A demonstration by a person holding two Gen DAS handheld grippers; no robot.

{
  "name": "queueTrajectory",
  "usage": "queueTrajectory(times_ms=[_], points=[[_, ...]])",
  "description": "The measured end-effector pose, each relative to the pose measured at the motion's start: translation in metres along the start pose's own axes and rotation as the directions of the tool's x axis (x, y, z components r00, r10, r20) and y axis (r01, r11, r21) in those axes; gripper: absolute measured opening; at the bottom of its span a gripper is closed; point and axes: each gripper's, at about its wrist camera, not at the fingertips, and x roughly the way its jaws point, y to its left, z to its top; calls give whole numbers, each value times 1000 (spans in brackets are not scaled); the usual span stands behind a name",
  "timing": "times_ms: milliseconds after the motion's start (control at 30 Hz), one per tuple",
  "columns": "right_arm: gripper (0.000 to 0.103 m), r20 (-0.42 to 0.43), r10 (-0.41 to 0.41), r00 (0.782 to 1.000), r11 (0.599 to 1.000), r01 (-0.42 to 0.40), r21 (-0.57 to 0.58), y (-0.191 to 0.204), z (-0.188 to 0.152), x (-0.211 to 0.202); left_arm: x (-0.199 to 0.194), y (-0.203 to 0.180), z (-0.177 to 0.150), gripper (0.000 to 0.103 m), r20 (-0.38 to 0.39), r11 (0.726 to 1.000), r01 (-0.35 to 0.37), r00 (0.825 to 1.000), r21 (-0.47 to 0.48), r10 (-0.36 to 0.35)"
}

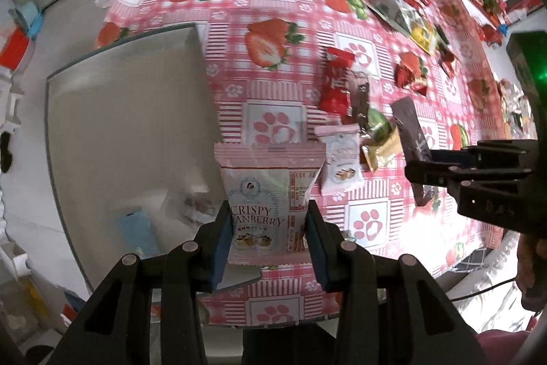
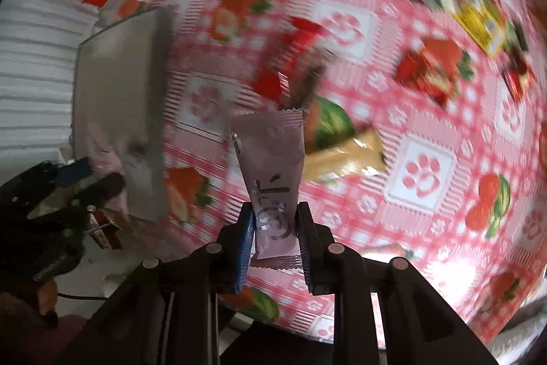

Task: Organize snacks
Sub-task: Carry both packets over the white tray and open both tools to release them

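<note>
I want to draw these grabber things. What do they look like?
Both are black plastic. The left gripper and right gripper each have two flat fingers lined with blue pads, plus round silver pins on the ribbed frame behind.

Grey tray (image 1: pixel 130 112) bare – snack cluster (image 1: pixel 355 122) crowds right.

Pink cranberry snack packet (image 1: pixel 270 204) upright, lifted above tablecloth, mauve snack bar (image 2: pixel 273 180) upright, also lifted
</note>
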Motion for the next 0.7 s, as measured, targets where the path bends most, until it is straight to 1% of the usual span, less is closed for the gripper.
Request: queueTrajectory(times_ms=[67, 133, 233, 333, 433, 700], points=[[26, 4, 8, 1000, 999, -8, -38, 17, 6, -2, -2, 9, -2, 44, 6, 1000, -3, 1000, -23, 3], [26, 9, 12, 1000, 998, -11, -66, 41, 9, 11, -5, 18, -3, 44, 14, 999, -6, 1000, -43, 7], [26, 11, 17, 1000, 994, -16, -112, 69, 23, 15, -8, 33, -6, 44, 21, 997, -12, 1000, -71, 13], [26, 8, 17, 1000, 989, -15, -148, 90, 33, 20, -9, 49, -9, 44, 23, 995, -15, 1000, -103, 18], [26, 0, 16, 1000, 984, -16, -177, 107, 40, 40, -10, 61, -10, 44, 23, 992, -22, 999, -127, 26], [26, -28, 10, 1000, 969, -17, -248, 154, 57, 63, -7, 98, -11, 44, 14, 981, -42, 999, -187, 46]])
